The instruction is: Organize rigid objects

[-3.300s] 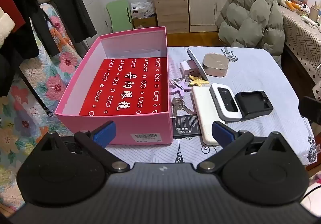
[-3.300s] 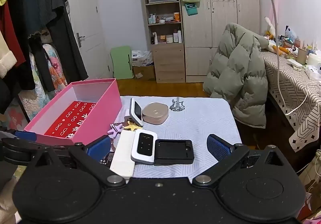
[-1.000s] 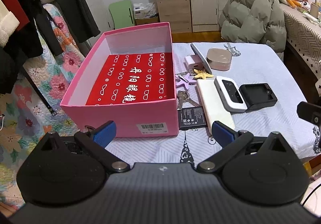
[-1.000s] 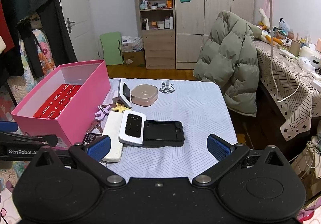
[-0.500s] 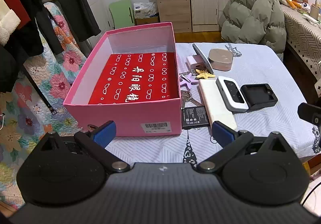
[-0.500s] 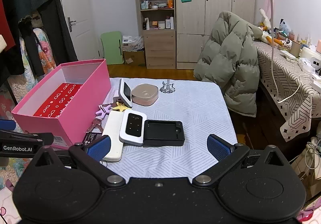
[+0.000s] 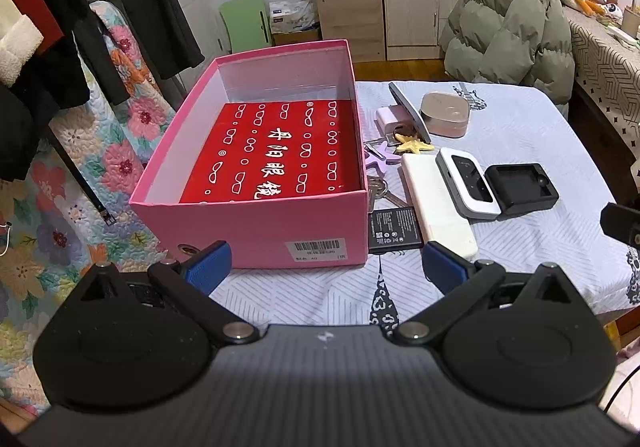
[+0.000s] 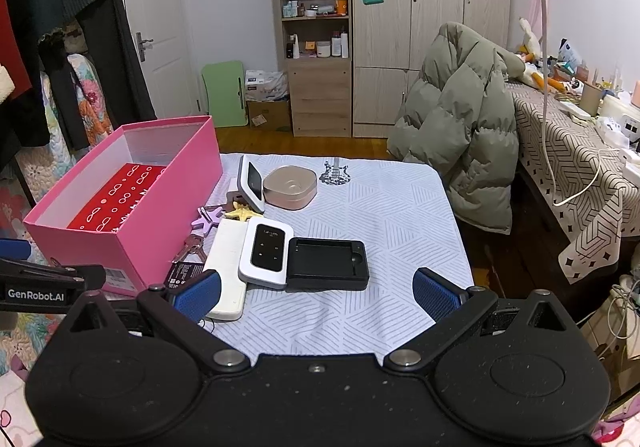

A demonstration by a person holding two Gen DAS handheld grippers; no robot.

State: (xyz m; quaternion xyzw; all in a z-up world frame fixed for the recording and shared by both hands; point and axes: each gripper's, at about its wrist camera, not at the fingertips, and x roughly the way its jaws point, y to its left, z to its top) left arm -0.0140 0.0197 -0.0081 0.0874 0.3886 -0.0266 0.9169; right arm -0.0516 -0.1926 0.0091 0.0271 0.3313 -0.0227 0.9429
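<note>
An open pink box (image 7: 256,235) with a red printed lining stands at the table's left; it also shows in the right wrist view (image 8: 160,203). Right of it lie a black battery (image 7: 394,231), a long white bar (image 7: 438,203), a white pocket router (image 7: 466,187) (image 8: 266,253), a black charger cradle (image 7: 520,189) (image 8: 328,263), keys, star charms, a small phone on a stand (image 8: 252,183) and a beige case (image 8: 290,187). My left gripper (image 7: 326,267) is open and empty before the box. My right gripper (image 8: 316,295) is open and empty before the cradle.
The table (image 8: 384,215) has a pale striped cloth. A green puffer jacket (image 8: 460,127) hangs over a chair at the back right. Clothes hang at the left (image 7: 48,27). A second cloth-covered table (image 8: 580,151) stands at the right.
Both grippers have shifted slightly; the left view has drifted a little to the left and back from the box. Nothing on the table has moved.
</note>
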